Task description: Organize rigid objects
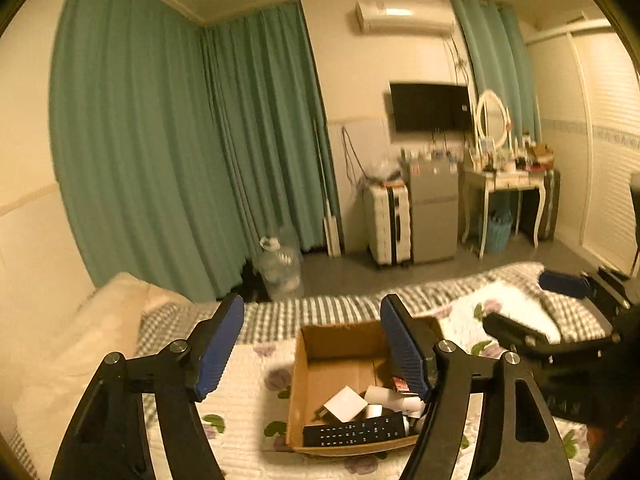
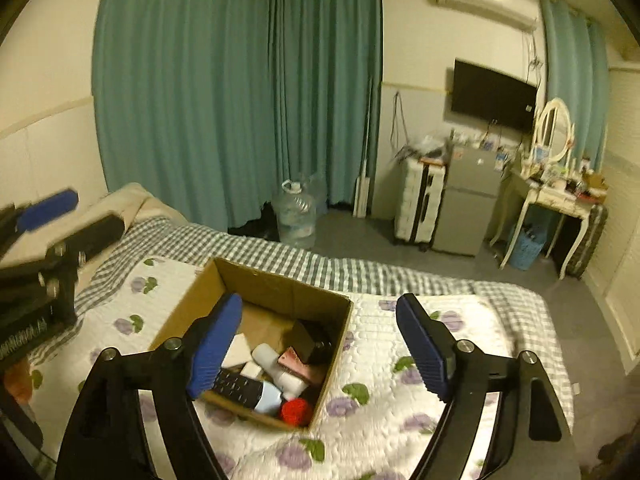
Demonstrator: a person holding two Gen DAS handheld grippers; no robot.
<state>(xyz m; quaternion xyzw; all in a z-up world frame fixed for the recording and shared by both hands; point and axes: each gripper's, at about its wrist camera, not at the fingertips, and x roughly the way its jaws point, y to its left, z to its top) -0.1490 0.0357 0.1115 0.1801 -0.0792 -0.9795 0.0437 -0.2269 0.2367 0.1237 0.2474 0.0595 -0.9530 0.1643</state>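
While both tools hang above the bed (image 2: 400,360), nothing is yet in either grip. At the left, the left gripper (image 1: 312,344) stands with its 2 blue pads spread wide and empty, poised over the near side of the cardboard box (image 1: 308,364); the right-hand pad overlaps the box's far-right corner in its own camera's view, though whether it touches the wall cannot be told.

At the centre, the box sits open-topped on the flowered quilt (image 2: 380,412), holding the rigid items: a black remote control (image 1: 354,434) lying flat along the near wall, a white square block (image 1: 346,403) tilted behind it, a white cylinder (image 2: 280,368), a pink flat piece (image 2: 298,362), a dark box-like item (image 2: 316,338) and a red round object (image 2: 296,410) in the near corner.

At the right, the right gripper (image 2: 320,346) is likewise wide open and holds nothing, hovering over the box's right half.

Handling judgement: every item looks stiff and light. The remote is probably smooth plastic, best pinched across its narrow width near mid-length. The cylinder may roll, so it should be taken across its diameter. The cardboard walls would flex; the box is better gripped at a corner or rim fold.
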